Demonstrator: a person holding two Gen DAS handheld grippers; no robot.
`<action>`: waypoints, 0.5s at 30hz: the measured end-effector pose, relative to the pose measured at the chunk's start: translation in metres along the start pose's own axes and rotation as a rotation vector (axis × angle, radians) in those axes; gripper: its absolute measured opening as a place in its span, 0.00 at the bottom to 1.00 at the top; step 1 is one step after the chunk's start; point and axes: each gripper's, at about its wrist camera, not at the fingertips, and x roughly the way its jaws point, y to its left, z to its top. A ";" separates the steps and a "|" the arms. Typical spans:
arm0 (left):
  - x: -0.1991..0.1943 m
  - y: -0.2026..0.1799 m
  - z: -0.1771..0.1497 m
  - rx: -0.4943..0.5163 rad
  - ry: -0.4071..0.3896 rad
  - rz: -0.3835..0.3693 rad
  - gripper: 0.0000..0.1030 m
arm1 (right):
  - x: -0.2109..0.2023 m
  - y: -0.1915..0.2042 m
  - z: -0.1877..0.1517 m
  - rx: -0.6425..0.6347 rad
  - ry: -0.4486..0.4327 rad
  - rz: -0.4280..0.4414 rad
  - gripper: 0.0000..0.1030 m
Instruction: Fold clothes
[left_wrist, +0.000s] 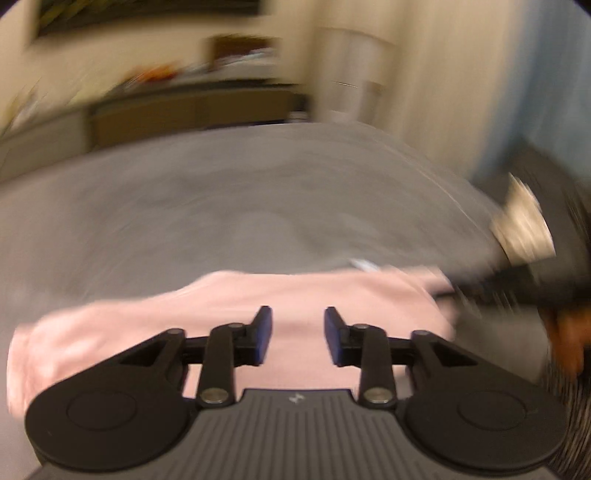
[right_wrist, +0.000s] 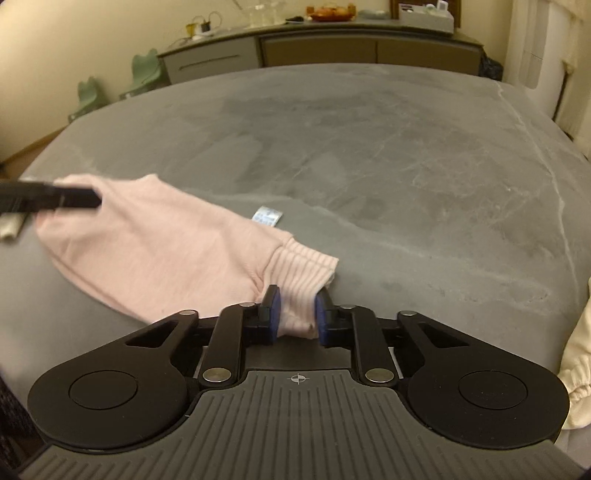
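Folding is mid-step: right gripper (right_wrist: 296, 314) pinches the ribbed cuff of the pink garment (right_wrist: 155, 243) lying on the grey bed (right_wrist: 406, 155); left gripper (left_wrist: 298, 338) hovers over it, parted, empty — it likely needs a grip next.

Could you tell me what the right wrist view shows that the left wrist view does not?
Only the right wrist view shows the right hand-held gripper shut on the ribbed cuff, plus a small white label and the sideboard in sharp focus. Only the left wrist view, heavily blurred, shows the left hand-held gripper open above the cloth. Both show the pink garment on the grey table.
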 end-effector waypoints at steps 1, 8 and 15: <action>0.000 -0.017 -0.003 0.071 -0.011 0.001 0.43 | -0.003 -0.002 0.002 0.026 -0.016 0.017 0.04; 0.050 -0.103 -0.030 0.307 -0.041 0.107 0.47 | -0.008 -0.003 0.012 0.133 -0.060 0.124 0.04; 0.086 -0.125 -0.024 0.305 -0.107 0.168 0.47 | -0.006 0.000 0.019 0.178 -0.064 0.190 0.05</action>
